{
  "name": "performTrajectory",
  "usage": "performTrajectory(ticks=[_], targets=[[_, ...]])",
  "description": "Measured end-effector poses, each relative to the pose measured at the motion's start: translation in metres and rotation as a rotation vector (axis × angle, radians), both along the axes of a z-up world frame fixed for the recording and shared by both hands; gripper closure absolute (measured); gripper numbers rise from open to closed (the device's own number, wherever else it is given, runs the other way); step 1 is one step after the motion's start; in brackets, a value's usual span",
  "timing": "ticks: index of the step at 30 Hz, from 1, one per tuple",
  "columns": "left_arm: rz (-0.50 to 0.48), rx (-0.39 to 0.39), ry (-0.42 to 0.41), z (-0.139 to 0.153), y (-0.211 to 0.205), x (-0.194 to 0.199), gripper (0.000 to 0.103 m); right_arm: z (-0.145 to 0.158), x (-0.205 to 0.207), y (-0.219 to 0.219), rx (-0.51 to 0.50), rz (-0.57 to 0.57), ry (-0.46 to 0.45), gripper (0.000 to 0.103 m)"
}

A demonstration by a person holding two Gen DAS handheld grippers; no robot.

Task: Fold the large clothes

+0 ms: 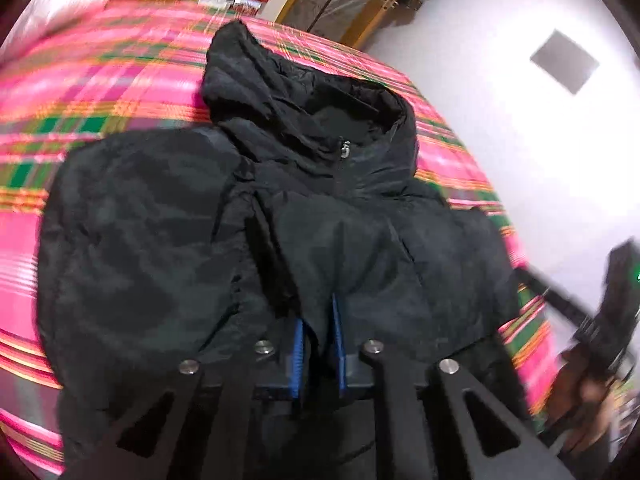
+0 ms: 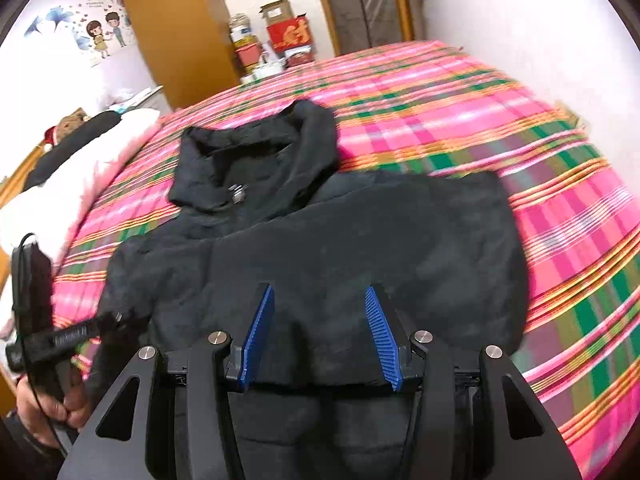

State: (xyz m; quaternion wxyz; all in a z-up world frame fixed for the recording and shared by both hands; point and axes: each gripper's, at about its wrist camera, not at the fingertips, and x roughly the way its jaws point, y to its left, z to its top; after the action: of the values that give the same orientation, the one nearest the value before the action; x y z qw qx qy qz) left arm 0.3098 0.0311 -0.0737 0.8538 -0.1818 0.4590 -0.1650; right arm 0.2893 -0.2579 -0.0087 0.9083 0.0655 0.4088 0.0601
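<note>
A black hooded jacket (image 1: 248, 248) lies front up on a pink plaid bed (image 1: 100, 92), hood toward the far side, both sleeves folded in over the body. My left gripper (image 1: 318, 316) is shut on a raised fold of the jacket's cloth between its blue pads. The jacket also fills the middle of the right wrist view (image 2: 320, 240). My right gripper (image 2: 320, 300) is open above the jacket's lower body, holding nothing. The other gripper shows at the edge of each view, the left one (image 2: 44, 332) and the right one (image 1: 608, 320).
A white pillow (image 2: 76, 184) with a dark item on it lies at the bed's left side. A wooden cabinet (image 2: 176, 28), boxes and jars (image 2: 272, 36) stand beyond the bed. White floor (image 1: 520, 100) lies past the bed edge.
</note>
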Motion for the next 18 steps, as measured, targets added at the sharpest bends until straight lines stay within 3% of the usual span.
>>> performTrajectory(ticks=[5,10,15,18], targets=[[0.066,0.117,-0.049,0.007,0.016,-0.001,0.092,0.001,0.007,-0.022,-0.106,-0.061,-0.039,0.055],[0.076,0.139,-0.009,-0.010,0.021,0.004,0.092,-0.049,0.036,-0.029,-0.099,-0.082,0.099,0.055],[0.040,0.183,-0.006,-0.020,0.011,0.007,0.092,-0.082,0.047,-0.023,-0.180,-0.044,0.146,0.056],[0.026,0.190,-0.005,-0.028,0.008,0.006,0.091,-0.092,0.051,-0.032,-0.146,-0.040,0.168,0.057]])
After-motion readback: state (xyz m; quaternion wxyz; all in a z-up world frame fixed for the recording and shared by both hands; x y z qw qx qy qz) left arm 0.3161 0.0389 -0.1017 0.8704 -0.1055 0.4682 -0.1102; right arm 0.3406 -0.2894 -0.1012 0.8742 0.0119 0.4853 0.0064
